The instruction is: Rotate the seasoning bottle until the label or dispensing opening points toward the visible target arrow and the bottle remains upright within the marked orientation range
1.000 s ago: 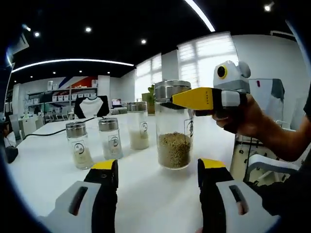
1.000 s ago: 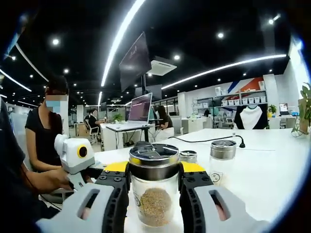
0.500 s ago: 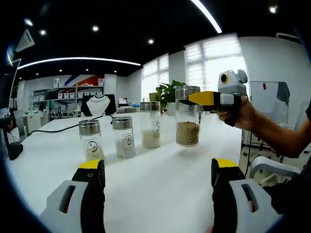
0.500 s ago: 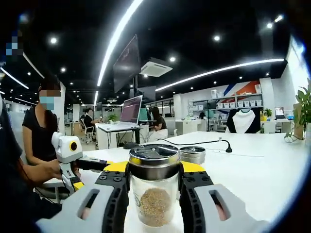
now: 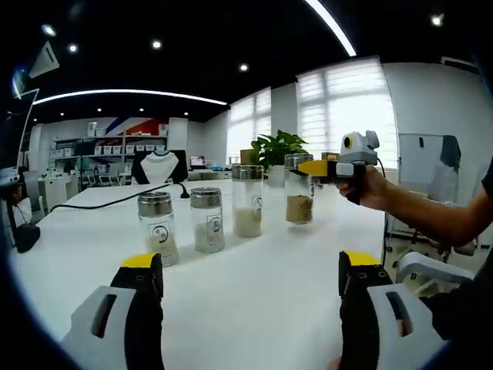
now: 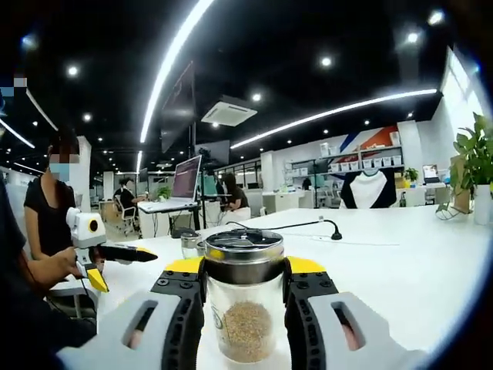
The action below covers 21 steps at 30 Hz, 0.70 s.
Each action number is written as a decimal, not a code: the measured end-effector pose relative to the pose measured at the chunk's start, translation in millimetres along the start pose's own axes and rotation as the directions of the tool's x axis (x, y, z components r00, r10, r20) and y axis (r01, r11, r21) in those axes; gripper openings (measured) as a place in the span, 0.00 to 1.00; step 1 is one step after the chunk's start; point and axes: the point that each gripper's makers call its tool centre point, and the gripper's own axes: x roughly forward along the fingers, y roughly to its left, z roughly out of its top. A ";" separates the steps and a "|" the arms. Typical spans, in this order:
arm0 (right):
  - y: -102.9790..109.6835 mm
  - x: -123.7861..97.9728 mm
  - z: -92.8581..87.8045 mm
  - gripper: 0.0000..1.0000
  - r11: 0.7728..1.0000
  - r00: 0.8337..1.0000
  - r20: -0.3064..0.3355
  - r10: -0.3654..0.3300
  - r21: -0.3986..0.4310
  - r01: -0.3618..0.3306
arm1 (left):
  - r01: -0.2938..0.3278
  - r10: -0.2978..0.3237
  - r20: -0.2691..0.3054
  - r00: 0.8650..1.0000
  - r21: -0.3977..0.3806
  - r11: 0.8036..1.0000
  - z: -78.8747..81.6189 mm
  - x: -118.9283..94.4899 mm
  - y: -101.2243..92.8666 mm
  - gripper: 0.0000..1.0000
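Gripping the seasoning bottle (image 6: 245,308), the right gripper (image 6: 245,287) has receded; left gripper (image 5: 250,287) fingers gape.

- The seasoning bottle (image 6: 245,308) has a clear, glossy glass-like body, a shiny brushed-metal cap and coarse brown granules inside.
- The right gripper (image 6: 245,287) looks like moulded plastic: matt black jaws, yellow tips, pale grey shells.
- The left gripper (image 5: 250,281) has the same matt plastic finish.
- The table (image 5: 254,293) is smooth, white and faintly glossy.
- The three jars (image 5: 206,220) are clear with metal lids.
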 end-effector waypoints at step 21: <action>-47.4 22.2 -11.7 0.36 1.000 0.999 -0.052 0.008 -0.030 -0.009 | -0.028 0.029 -0.023 0.999 0.031 0.999 0.7 -10.8 14.1 1.00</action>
